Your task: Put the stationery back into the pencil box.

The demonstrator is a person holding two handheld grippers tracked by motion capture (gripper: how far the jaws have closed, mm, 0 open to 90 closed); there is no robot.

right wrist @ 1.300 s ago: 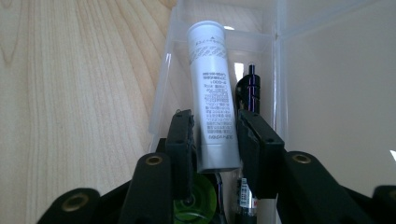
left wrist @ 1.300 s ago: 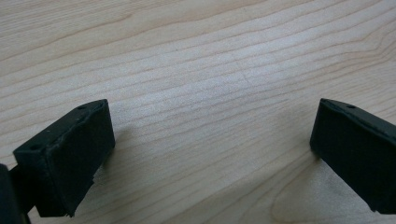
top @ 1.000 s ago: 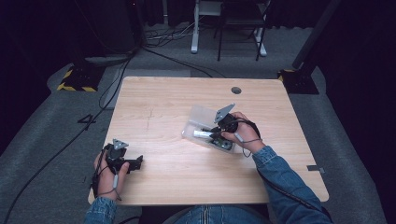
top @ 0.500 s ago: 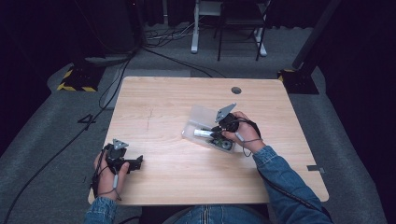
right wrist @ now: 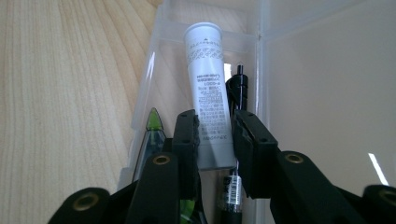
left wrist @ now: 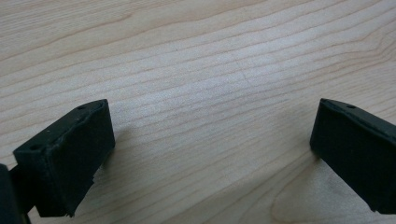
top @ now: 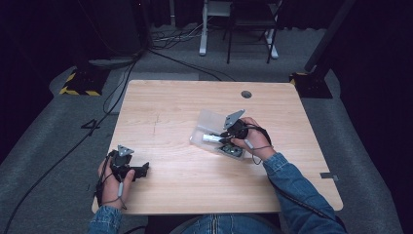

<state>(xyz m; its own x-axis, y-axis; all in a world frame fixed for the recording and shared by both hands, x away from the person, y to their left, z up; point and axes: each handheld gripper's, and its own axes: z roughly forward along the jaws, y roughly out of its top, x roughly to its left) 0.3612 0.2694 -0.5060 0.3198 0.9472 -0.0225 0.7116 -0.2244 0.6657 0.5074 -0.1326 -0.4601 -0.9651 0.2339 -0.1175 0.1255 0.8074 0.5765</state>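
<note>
The right gripper's point(right wrist: 215, 140) fingers point(right wrist: 186, 140) were clamped on a white tube point(right wrist: 209, 93), one pad on each side of its printed barrel, with the capped end pointing away from the gripper. The tube lay lengthwise inside a clear plastic case point(right wrist: 154, 70), in its narrower compartment. Just beside the tube, on its right in the right gripper view, lay a black pen point(right wrist: 239, 88), and on its left a green-tipped item point(right wrist: 152, 123) rested against the case wall; I could not tell what that item was. The case's open lid point(right wrist: 327, 93) stood at the right of that view.

In the high view the right gripper point(top: 225, 138) sat over the case point(top: 209, 122) right of the bench's point(top: 170, 107) middle, the tube point(top: 210, 138) showing as a pale bar at the case's near side.

The left gripper's point(left wrist: 210, 154) fingers point(left wrist: 70, 154) stood wide apart with only bare wood between them. That gripper point(top: 134, 170) rested at the near left corner of the bench, well apart from the case.
</note>
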